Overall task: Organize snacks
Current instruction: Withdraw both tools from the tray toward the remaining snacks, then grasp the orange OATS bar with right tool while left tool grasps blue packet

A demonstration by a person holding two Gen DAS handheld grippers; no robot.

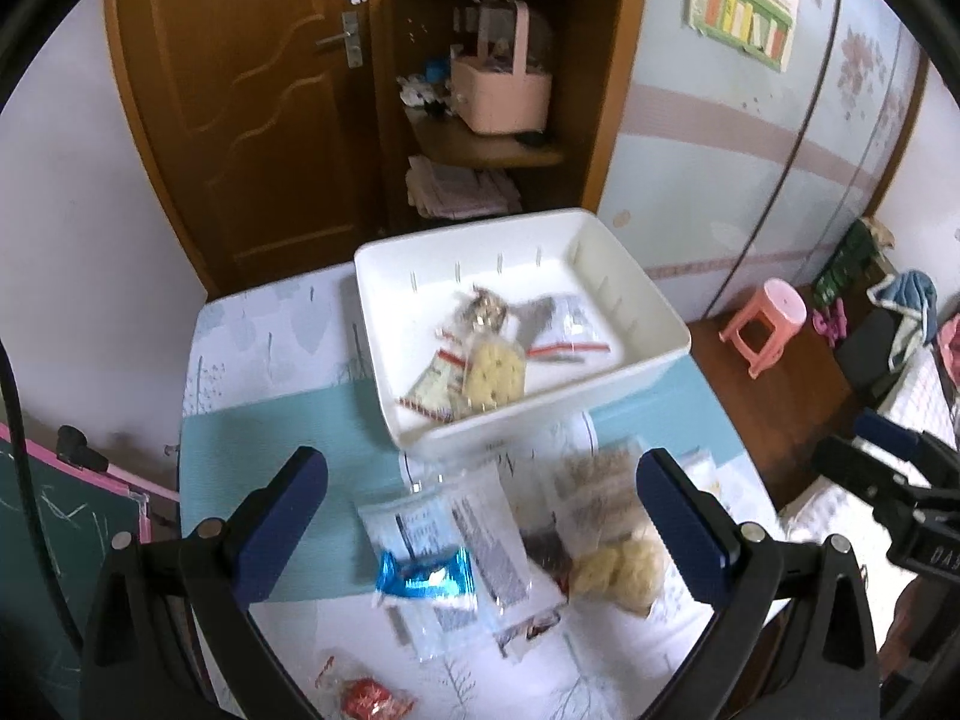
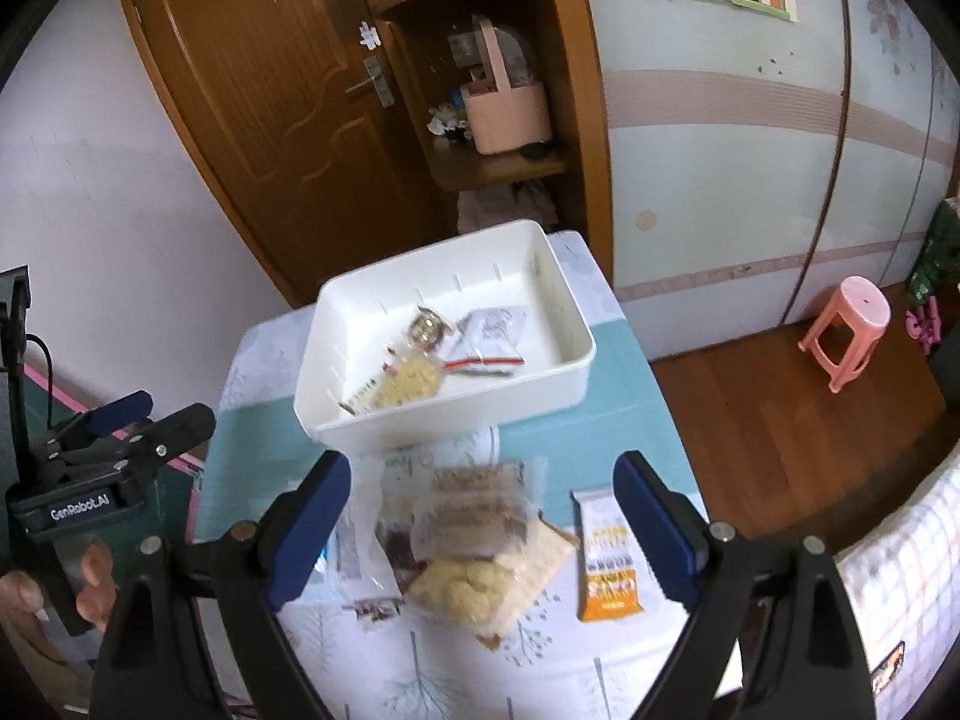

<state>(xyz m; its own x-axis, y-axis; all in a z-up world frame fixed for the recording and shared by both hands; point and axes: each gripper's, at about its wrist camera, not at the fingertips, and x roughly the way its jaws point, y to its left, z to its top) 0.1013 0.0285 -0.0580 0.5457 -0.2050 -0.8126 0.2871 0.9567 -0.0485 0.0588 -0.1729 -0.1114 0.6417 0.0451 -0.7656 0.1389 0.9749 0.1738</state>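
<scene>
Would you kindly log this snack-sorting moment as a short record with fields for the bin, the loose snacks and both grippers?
bin: white bin at the far end of the table, open
in bin: a few snack packets, among them a clear bag of yellow crackers
loose on table: blue foil packet, orange and white bar, red packet, several clear packets in a heap
left gripper: open, empty, above the heap
right gripper: open, empty, above the heap
</scene>
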